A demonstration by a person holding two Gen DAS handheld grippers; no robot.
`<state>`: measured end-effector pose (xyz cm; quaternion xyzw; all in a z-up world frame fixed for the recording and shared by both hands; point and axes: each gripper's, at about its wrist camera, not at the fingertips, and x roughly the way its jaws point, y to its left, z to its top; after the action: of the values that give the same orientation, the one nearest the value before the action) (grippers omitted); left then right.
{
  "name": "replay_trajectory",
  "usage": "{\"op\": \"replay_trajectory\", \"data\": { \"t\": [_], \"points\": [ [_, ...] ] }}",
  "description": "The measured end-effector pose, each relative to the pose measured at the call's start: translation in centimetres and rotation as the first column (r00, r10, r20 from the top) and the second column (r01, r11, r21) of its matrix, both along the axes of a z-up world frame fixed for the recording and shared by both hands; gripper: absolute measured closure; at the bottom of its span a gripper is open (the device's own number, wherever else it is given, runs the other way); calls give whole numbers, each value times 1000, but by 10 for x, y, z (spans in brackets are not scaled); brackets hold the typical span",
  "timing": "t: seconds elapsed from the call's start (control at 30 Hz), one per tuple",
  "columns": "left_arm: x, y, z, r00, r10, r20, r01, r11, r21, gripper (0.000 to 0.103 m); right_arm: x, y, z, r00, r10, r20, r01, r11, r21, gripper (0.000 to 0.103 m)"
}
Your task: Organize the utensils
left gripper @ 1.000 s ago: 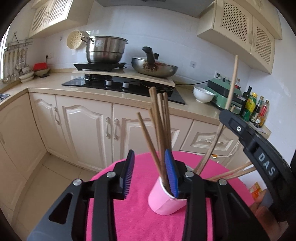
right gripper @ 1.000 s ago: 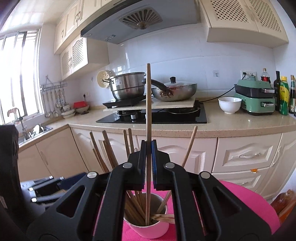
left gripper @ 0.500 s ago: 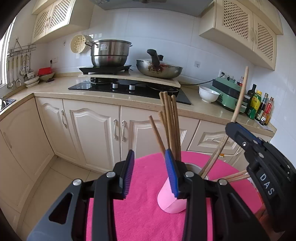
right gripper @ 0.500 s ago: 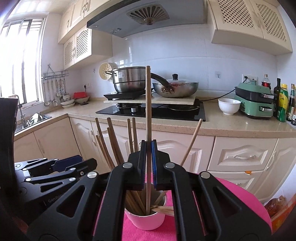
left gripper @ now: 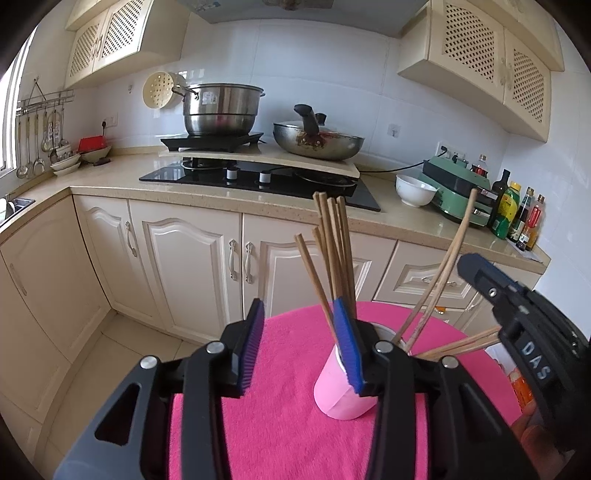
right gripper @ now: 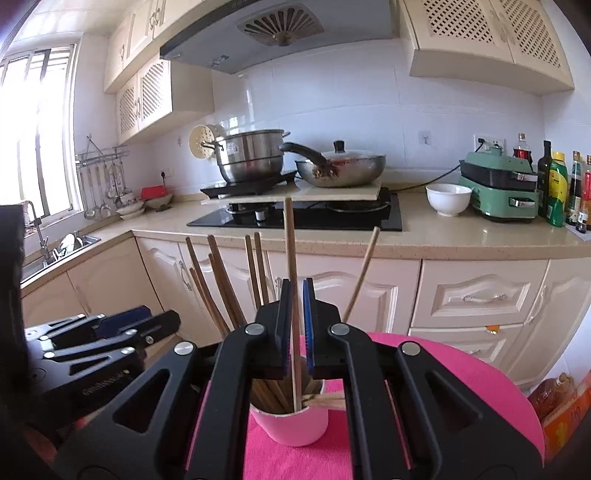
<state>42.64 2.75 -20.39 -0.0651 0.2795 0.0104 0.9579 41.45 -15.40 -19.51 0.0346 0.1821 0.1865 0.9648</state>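
My left hand-held gripper [left gripper: 301, 347] is opening, nothing between its pads; since the earlier frame the light wooden chopstick [right gripper: 291, 295] sank lower into the pink round cup [right gripper: 295, 424]. Right hand-held gripper [right gripper: 296, 325] is clamped on it, long axis upright, cup directly below. Pink cloth table [right gripper: 461, 376], kitchen counter beyond.

one pink cup [right gripper: 299, 424], two grippers.

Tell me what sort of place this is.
A home kitchen: a hob set in the counter with a steel pot and wok above it, a hood overhead, and a sink by the window.
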Motion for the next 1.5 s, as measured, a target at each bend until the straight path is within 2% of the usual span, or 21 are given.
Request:
{"op": "replay_trajectory", "data": {
  "t": [0.2, 0.27, 0.33, 0.37, 0.67, 0.83, 0.97, 1.23, 1.37, 1.5],
  "points": [
    [-12, -1, 12, 1000, -1, 7, 1, 1000, -5, 63, -4, -7, 9, 1000, -18, -21, 19, 999, 26, 93],
    [-15, -2, 16, 1000, -2, 11, 2, 1000, -1, 62, -4, -5, 12, 999, -23, -27, 23, 1000, 19, 82],
    [-18, -3, 19, 1000, -3, 12, 2, 1000, 8, 61, -1, -2, 15, 999, -23, -36, 24, 1000, 17, 54],
    [-20, -4, 22, 1000, -4, 16, 4, 1000, 12, 61, 0, 1, 17, 999, -28, -33, 29, 1000, 10, 53],
    [-17, 1, 27, 999, 37, 16, -37, 999, 14, 60, 17, 21, 22, 997, 28, -67, -29, 999, -16, 54],
    [-10, 8, 24, 997, 74, -4, -74, 997, 29, 60, 31, 36, 18, 993, 80, -91, -84, 996, -40, 66],
    [-6, 17, 25, 994, 111, -8, -111, 994, 2, 60, 33, 36, 14, 989, 92, -115, -96, 995, -30, 67],
    [-19, 9, 48, 994, 104, 34, -104, 995, -7, 60, 5, 15, 33, 992, 45, -114, -49, 998, -33, 66],
    [-43, 0, 65, 995, 82, 64, -82, 997, -1, 60, -21, 1, 46, 993, -2, -120, 0, 1000, -20, 66],
    [-79, -10, 85, 994, 49, 95, -52, 998, 25, 60, -65, -11, 67, 993, -55, -107, 52, 998, -28, 66]
  ]
}}
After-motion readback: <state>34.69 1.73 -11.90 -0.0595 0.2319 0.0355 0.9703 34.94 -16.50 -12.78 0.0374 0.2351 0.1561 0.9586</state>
